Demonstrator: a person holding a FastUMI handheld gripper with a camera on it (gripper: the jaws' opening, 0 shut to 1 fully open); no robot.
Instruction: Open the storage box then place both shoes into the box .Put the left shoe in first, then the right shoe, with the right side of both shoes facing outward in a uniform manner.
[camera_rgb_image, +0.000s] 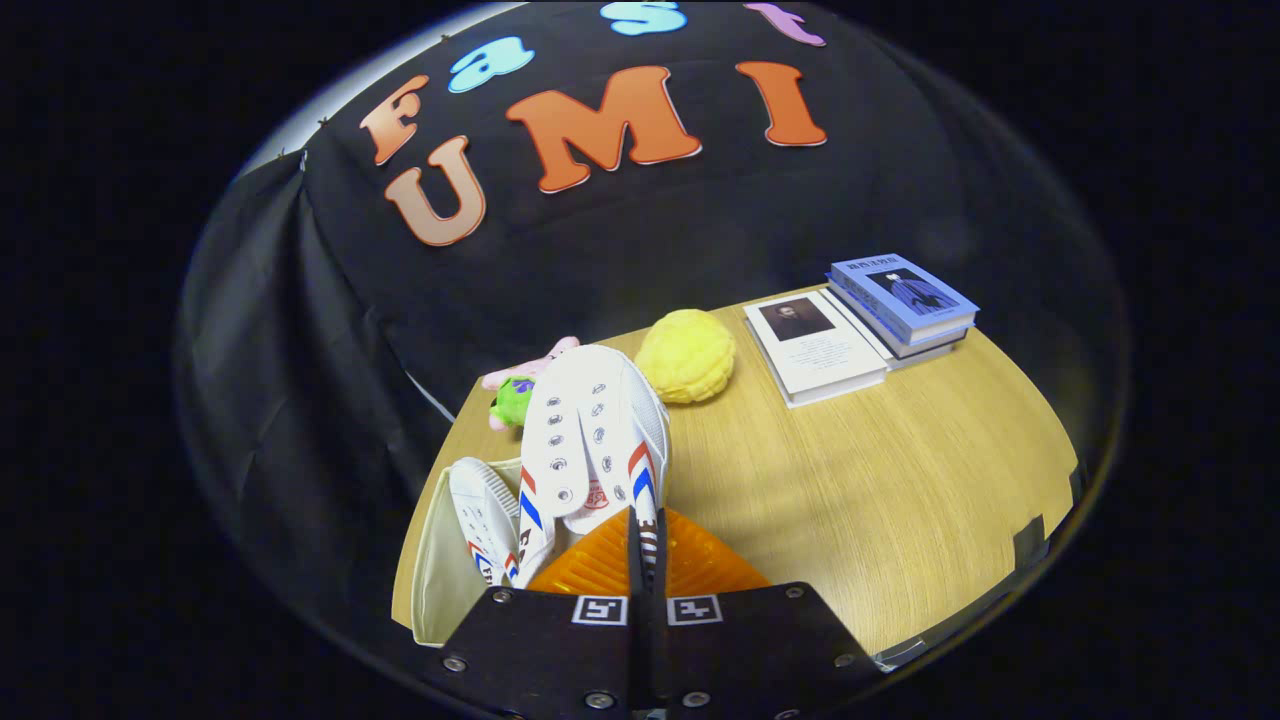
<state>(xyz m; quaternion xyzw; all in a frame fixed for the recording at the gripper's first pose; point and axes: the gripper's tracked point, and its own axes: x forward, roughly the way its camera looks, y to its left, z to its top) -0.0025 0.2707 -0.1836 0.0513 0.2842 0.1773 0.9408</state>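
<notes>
Shoe (598, 440) hangs pinched by its heel edge in the closed gripper (646, 560), over the storage box (440, 570) w/ the other shoe (485, 525) already inside at near left; thin grip could slip, dropping it crooked or wrong side out.

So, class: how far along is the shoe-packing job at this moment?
Done: the box is open and one shoe lies inside it. In hand: the tongs are closed on the second shoe, held up beside the box. Left: set that shoe in the box next to the first.
</notes>
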